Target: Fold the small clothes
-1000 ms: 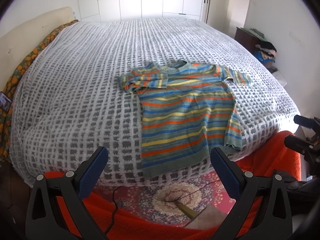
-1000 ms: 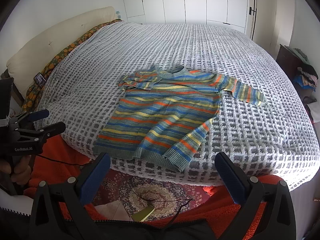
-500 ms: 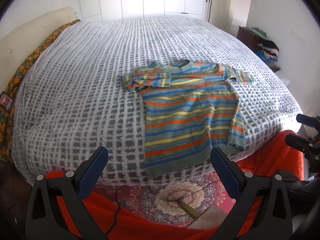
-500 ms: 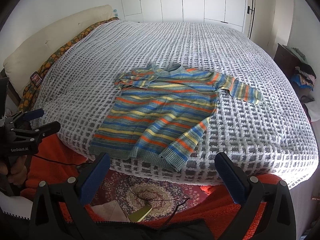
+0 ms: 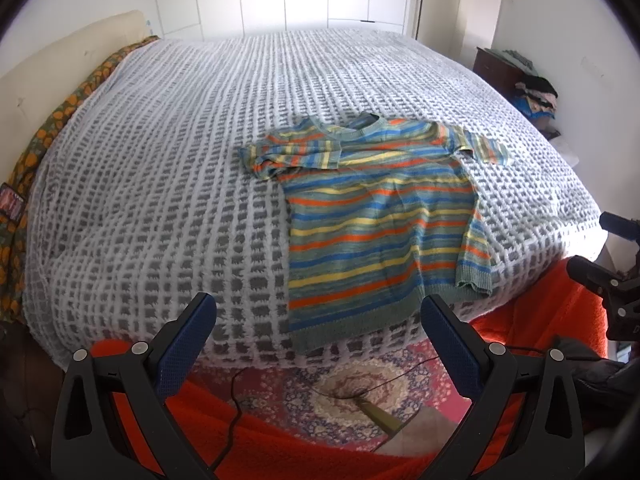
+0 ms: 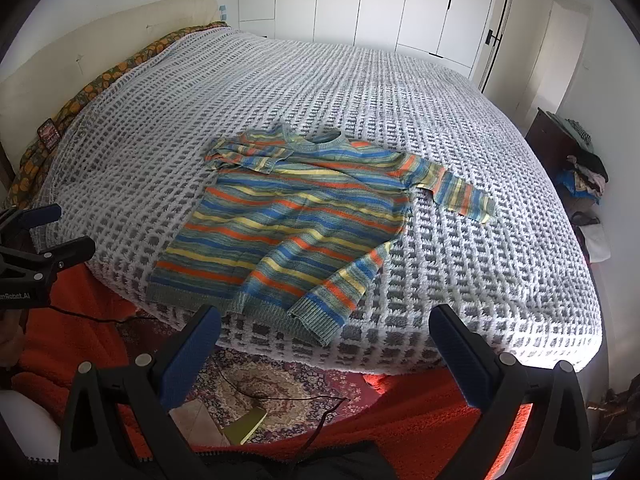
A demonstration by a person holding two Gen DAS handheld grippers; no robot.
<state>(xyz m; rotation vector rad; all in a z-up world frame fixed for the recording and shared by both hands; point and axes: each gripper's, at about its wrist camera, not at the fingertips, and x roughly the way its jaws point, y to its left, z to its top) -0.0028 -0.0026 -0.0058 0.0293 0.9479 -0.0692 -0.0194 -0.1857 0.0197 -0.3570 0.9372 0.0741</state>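
Note:
A small striped sweater [image 5: 380, 224] in blue, orange, yellow and green lies flat near the bed's front edge, neck away from me, hem hanging slightly over the edge. Its left sleeve [image 5: 292, 154] is folded across the chest; the right sleeve [image 6: 460, 192] sticks out sideways, and a lower sleeve part [image 6: 340, 292] lies along the right side. My left gripper [image 5: 318, 328] hangs open in front of the hem, holding nothing. My right gripper [image 6: 324, 336] is open too, just short of the hem. Each gripper shows in the other's view: right [image 5: 608, 264], left [image 6: 36, 240].
The bed [image 5: 180, 140] carries a white-and-grey waffle blanket, with a cream headboard [image 6: 100, 52] at left. An orange fleece [image 5: 280, 440] and a patterned rug [image 5: 352, 392] with a black cable lie below. A dark dresser with piled clothes [image 6: 580, 168] stands right. White wardrobes [image 6: 380, 0] back the room.
Both grippers have drifted slightly closer to the bed's front edge and the sweater sits a little lower and larger in view. Both stay open; the sweater has not moved.

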